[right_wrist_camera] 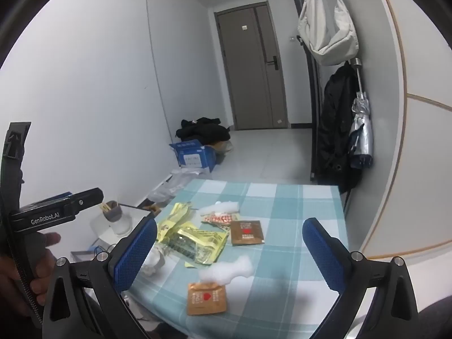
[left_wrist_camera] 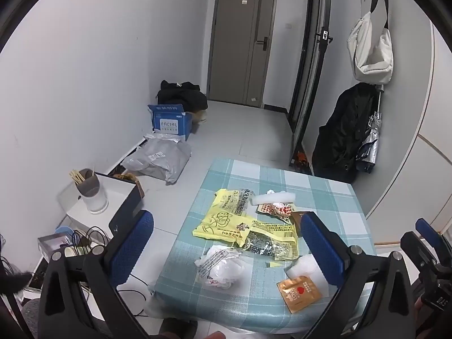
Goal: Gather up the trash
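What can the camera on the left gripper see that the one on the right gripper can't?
Only the left wrist view shows the crumpled white plastic bag whole and the grey mailer bag on the floor. Only the right wrist view shows the dark brown sachet in full. Both share the checked table, the yellow bag and the orange sachet.

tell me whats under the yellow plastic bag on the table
A clear printed wrapper pokes out from under the yellow plastic bag, on the checked tablecloth. How far it runs beneath, and anything else there, is covered.
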A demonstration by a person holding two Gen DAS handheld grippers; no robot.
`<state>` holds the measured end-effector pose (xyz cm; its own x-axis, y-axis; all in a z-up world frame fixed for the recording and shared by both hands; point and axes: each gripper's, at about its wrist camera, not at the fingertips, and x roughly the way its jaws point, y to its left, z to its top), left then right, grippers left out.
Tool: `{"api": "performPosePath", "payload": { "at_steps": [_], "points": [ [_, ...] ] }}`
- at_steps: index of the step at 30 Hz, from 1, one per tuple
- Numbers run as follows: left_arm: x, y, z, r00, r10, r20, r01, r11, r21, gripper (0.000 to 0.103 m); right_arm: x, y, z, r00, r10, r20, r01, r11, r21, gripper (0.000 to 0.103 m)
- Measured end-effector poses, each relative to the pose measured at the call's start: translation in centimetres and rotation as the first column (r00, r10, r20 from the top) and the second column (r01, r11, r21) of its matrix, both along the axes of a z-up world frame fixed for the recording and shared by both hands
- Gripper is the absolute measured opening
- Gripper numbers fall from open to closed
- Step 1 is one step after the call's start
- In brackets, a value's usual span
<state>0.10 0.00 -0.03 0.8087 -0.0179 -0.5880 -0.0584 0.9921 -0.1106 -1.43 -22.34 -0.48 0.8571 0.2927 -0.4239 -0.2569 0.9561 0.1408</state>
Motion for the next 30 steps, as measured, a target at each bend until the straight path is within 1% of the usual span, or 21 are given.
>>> {"api": "performPosePath", "payload": {
  "at_steps": [4, 5, 8, 10, 12, 20, 30],
  "points": [
    [-0.3, -0.9, 0.2, 1.000, -0.013, 0.010, 0.012, 1.000, 0.017, 0.102, 0.3, 0.2, 0.0, 1.000, 0.016, 0.000, -0.016, 1.000, 0.011, 0.103],
    [-0.1, -1.0, 0.2, 1.000, -0.018, 0.012, 0.018, 1.000, 0.017, 0.102, 0.0, -0.3, 0.3, 1.000, 0.005, 0.022, -0.005, 1.000, 0.019, 0.103],
    [0.0, -1.6, -0.3, 0.999, -0.033, 0.009, 0.033, 0.999, 0.007, 0.102, -0.1, 0.2, 0.0, 0.999, 0.001, 0.034, 0.000, 1.000, -0.009, 0.103],
    [-0.1, -1.3, -0.4, 1.000, -0.028, 0.006, 0.028, 1.000, -0.002, 0.102, -0.1, -0.3, 0.1, 1.000, 0.011, 0.024, -0.011, 1.000, 0.013, 0.103],
    [-0.2, 0.2, -0.4, 1.000, -0.017, 0.009, 0.017, 0.999, -0.027, 0.102, -0.2, -0.1, 0.3, 1.000, -0.005, 0.024, 0.005, 1.000, 0.003, 0.103],
    [-0.3, 0.8, -0.5, 1.000, 0.007, 0.008, -0.007, 0.999, -0.046, 0.102, -0.2, 0.0, 0.3, 1.000, -0.020, 0.020, 0.021, 1.000, -0.022, 0.103],
    [0.1, 1.0, -0.7, 1.000, -0.013, -0.013, 0.012, 0.998, -0.060, 0.102, -0.3, -0.1, 0.2, 1.000, -0.016, 0.019, 0.016, 1.000, -0.018, 0.103]
  ]
}}
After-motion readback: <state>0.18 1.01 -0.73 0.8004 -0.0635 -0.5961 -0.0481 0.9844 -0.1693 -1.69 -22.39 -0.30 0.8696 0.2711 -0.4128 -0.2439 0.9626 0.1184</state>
